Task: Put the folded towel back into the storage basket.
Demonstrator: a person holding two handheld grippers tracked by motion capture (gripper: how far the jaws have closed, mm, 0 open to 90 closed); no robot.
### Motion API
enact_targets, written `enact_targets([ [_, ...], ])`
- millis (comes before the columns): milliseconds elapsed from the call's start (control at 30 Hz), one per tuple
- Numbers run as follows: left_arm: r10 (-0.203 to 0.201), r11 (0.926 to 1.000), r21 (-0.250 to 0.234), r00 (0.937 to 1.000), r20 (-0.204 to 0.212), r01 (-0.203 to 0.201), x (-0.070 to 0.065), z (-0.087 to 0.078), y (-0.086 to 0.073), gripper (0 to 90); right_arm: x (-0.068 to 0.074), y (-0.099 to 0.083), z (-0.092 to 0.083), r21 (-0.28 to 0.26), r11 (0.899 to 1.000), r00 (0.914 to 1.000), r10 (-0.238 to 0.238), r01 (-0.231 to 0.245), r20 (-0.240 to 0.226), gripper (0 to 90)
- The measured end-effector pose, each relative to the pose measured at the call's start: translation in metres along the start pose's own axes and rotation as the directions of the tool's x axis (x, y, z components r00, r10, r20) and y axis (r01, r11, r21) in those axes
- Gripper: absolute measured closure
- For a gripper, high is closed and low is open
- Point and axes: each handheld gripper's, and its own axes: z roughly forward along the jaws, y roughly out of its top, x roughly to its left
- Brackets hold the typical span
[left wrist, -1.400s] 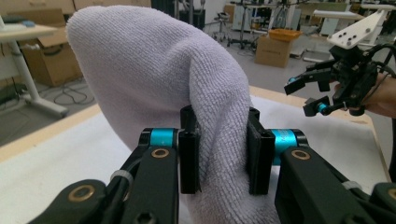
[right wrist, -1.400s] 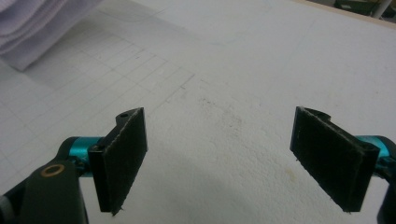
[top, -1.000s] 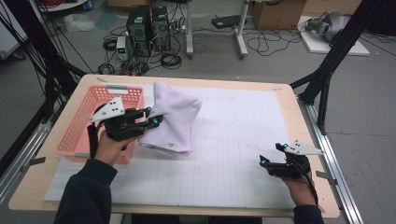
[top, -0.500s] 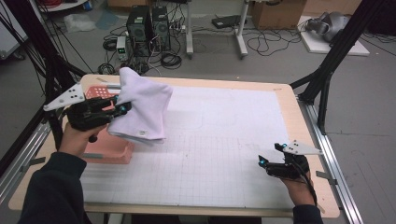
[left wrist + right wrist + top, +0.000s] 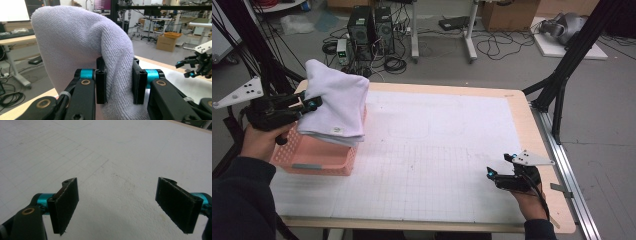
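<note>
Clearly the fingers [image 5: 101, 83] of the left gripper [image 5: 307, 106] pinch a thick fold of the white towel [image 5: 337, 102], which hangs lifted over the pink basket [image 5: 314, 159] at the table's [image 5: 437, 150] left edge. Pick-up looks done; lowering and letting go remain, I'd judge. Far off at the near right corner, the right gripper [image 5: 497, 167] rests with fingers wide apart, holding nothing.

Overhead table [image 5: 437, 150] view, two jaw-close views

no legible text, small tag on towel [image 5: 335, 131] too blurred to read
</note>
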Motion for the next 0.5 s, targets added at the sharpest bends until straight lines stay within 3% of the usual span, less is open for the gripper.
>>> enact_targets([
  [167,-0.015,0.9998,0.013,0.9994,-0.032,0.015,0.013,-0.012,-0.004,71.0,0.002,0.0,0.001,0.005,1.0,1.0,-0.007,0.007,0.001,17.4],
  [500,-0.035,0.9982,0.046,0.998,-0.052,0.038,0.03,-0.025,-0.02,70.9,0.005,-0.001,0.005,0.024,1.0,0.9999,-0.01,0.01,0.005,17.4],
])
